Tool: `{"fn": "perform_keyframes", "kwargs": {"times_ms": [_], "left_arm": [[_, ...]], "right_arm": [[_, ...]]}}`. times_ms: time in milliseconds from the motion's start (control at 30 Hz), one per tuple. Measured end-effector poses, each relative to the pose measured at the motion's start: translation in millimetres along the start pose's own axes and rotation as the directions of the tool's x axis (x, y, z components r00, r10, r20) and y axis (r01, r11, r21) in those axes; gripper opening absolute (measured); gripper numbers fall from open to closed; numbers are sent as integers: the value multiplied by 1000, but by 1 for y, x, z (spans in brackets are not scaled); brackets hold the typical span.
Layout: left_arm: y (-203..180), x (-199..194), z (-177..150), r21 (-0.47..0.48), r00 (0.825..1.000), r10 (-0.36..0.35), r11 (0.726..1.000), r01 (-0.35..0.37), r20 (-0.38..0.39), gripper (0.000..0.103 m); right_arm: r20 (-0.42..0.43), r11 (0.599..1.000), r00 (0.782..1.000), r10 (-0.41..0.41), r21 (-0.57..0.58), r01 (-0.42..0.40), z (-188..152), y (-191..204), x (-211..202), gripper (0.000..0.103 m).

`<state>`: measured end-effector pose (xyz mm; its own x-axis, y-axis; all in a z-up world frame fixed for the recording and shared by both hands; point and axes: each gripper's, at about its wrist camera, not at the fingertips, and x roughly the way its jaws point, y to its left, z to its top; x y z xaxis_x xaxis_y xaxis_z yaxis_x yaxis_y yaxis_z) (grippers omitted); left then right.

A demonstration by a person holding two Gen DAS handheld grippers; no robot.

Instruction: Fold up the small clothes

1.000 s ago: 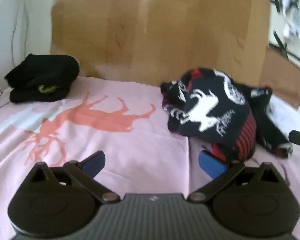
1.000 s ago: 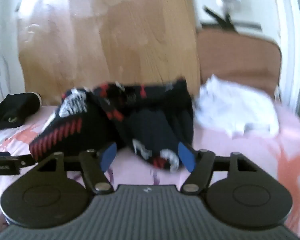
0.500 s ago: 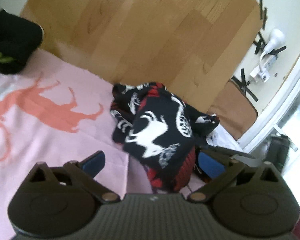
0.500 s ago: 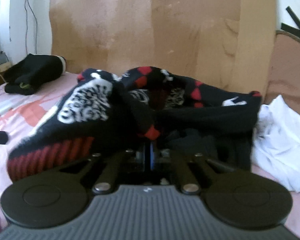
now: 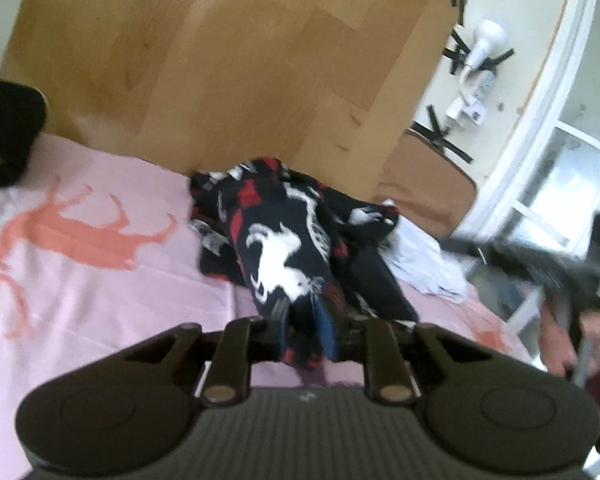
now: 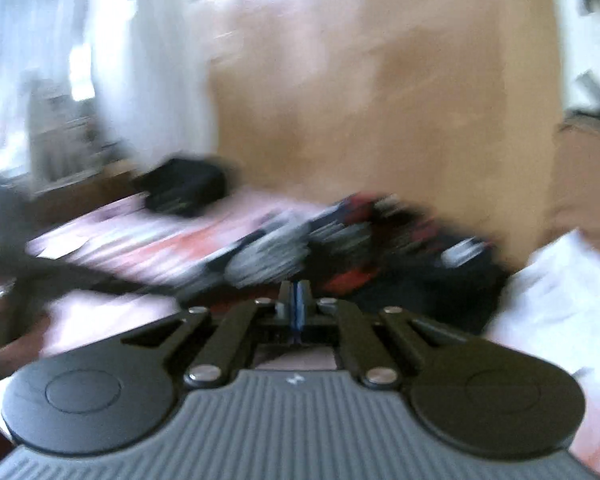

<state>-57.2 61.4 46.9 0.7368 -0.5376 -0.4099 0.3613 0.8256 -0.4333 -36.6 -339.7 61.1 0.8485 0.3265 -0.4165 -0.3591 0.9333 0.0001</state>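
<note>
A black garment with white and red animal prints (image 5: pixel 284 252) lies crumpled on the pink sheet (image 5: pixel 100 280). My left gripper (image 5: pixel 304 320) is closing, and its blue pads pinch the garment's near red-striped edge. In the right wrist view everything is blurred by motion. There my right gripper (image 6: pixel 298 300) has its pads almost together, just starting to part, with the same garment (image 6: pixel 340 232) running off its tips; a thin edge of cloth seems caught between them. The right gripper shows as a dark blur (image 5: pixel 540 264) at the right of the left wrist view, above a hand (image 5: pixel 560 344).
A folded black garment (image 5: pixel 4 136) sits at the far left of the bed. A white garment (image 5: pixel 428 264) lies just right of the patterned one. A wooden headboard (image 5: pixel 220 60) stands behind, a brown cushion (image 5: pixel 424 188) and a white window frame to its right.
My left jaws went from wide open to pinched on the garment's near edge. My right jaws closed on its other side and that gripper has risen, blurring its view.
</note>
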Motion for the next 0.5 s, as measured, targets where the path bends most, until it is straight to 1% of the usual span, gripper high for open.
{"fn": "perform_keyframes", "kwargs": {"times_ms": [33,67,100,133,167,200,233,267,300,333,367,400,433,467,500], "left_arm": [[0,-4,6,-2,1000,21,1000,-20,17,25],[1,-6,13,-6,998,46,999,-46,46,46],[2,-6,17,-15,995,74,997,-73,70,77],[1,-3,20,-28,991,102,995,-100,89,88],[0,1,22,-29,990,105,994,-103,95,98],[-1,8,24,-23,991,102,995,-101,84,100],[-4,17,24,-21,993,100,995,-99,62,100],[-6,26,23,-22,995,95,995,-94,38,100],[-8,35,20,-26,996,85,996,-85,22,98],[-10,43,17,-30,997,83,996,-82,8,95],[-8,51,13,-32,996,89,995,-89,-8,79],[-8,59,10,-32,995,96,995,-97,-30,36],[-7,66,8,-29,993,104,994,-106,-60,19],[-4,70,9,-29,990,116,993,-119,-80,11],[1,69,11,-35,990,118,992,-121,-71,11]], "right_arm": [[-8,998,998,-64,-3,64,9,-9,20,35],[-20,993,993,-120,12,120,18,-20,39,60],[-36,984,984,-172,37,174,25,-32,61,67],[-56,978,979,-198,54,201,28,-40,73,70],[-90,972,971,-220,69,227,30,-51,92,71],[-130,967,963,-234,67,244,32,-56,111,72],[-184,966,954,-239,56,253,29,-59,121,74],[-239,968,942,-234,35,249,29,-61,138,75],[-299,968,923,-240,-7,250,26,-57,157,75],[-341,965,905,-255,-31,261,21,-53,161,72],[-381,962,886,-263,-34,271,17,-50,170,48],[-408,963,878,-251,-9,271,13,-50,173,27],[-413,959,879,-238,41,280,15,-50,172,13],[-399,953,886,-239,78,292,21,-47,165,11],[-367,952,904,-219,125,281,30,-45,154,11]]}}
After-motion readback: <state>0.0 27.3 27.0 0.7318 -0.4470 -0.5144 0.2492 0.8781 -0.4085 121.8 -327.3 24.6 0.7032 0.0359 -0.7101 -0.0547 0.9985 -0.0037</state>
